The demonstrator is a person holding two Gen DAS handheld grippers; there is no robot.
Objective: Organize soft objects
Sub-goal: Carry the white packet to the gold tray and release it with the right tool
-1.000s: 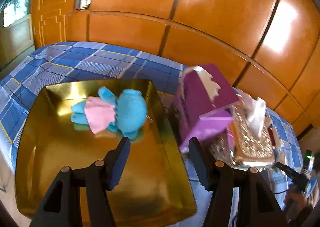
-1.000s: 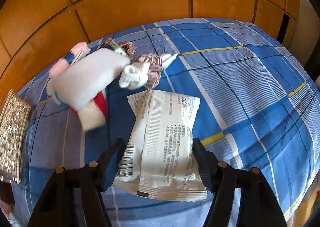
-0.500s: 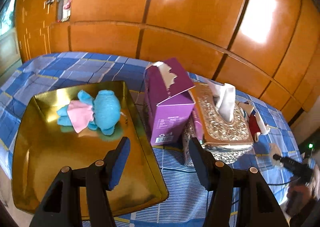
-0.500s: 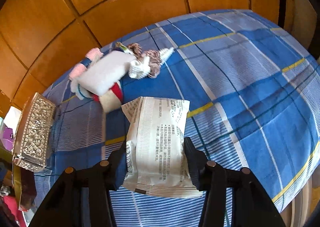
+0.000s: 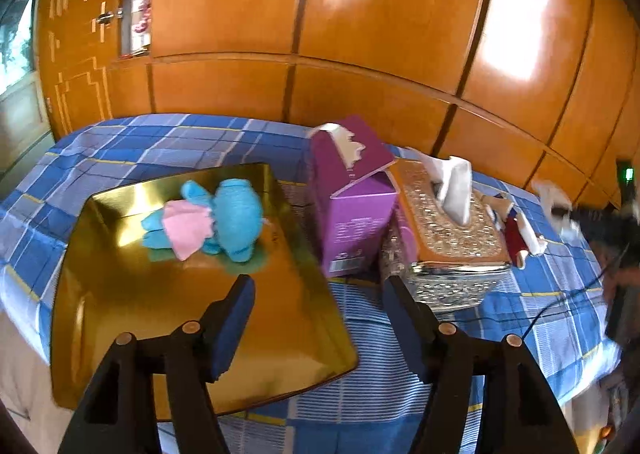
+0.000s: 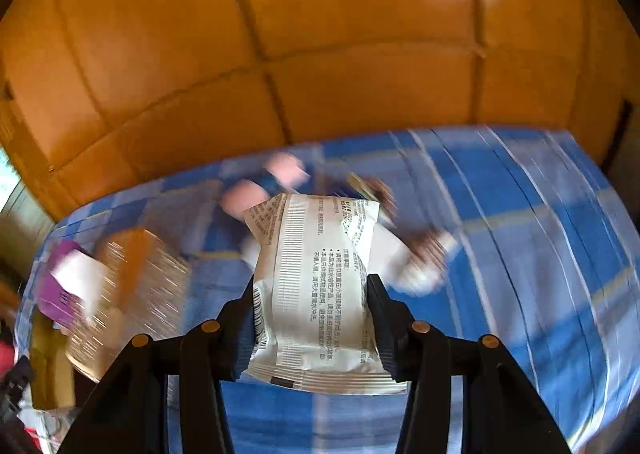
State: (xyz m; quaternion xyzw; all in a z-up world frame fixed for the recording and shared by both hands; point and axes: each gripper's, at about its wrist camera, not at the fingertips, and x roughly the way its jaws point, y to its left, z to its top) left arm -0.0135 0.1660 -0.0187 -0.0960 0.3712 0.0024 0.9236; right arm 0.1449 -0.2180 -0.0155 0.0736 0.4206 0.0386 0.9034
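A blue plush toy in a pink dress (image 5: pixel 236 214) lies on the gold tray (image 5: pixel 160 314) on the blue checked bedspread. My left gripper (image 5: pixel 319 286) hovers over the tray's right edge, its jaws opening with nothing between them. My right gripper (image 6: pixel 311 286) is shut on a white printed packet (image 6: pixel 316 238), which hangs above the bedspread (image 6: pixel 540 254). Blurred soft toys lie behind the packet: a pink and blue one (image 6: pixel 280 174) and a white and brown one (image 6: pixel 420 270).
A purple tissue box (image 5: pixel 352 210) and an ornate gold tissue box (image 5: pixel 448 238) stand right of the tray. A small doll in red (image 5: pixel 516 238) lies beyond them. Orange wooden panels (image 5: pixel 360 34) back the bed. The right wrist view is motion-blurred.
My right gripper closed on the white packet and lifted it off the bedspread. The left gripper drew back and to the right, bringing both tissue boxes fully into view, and its jaws widened.
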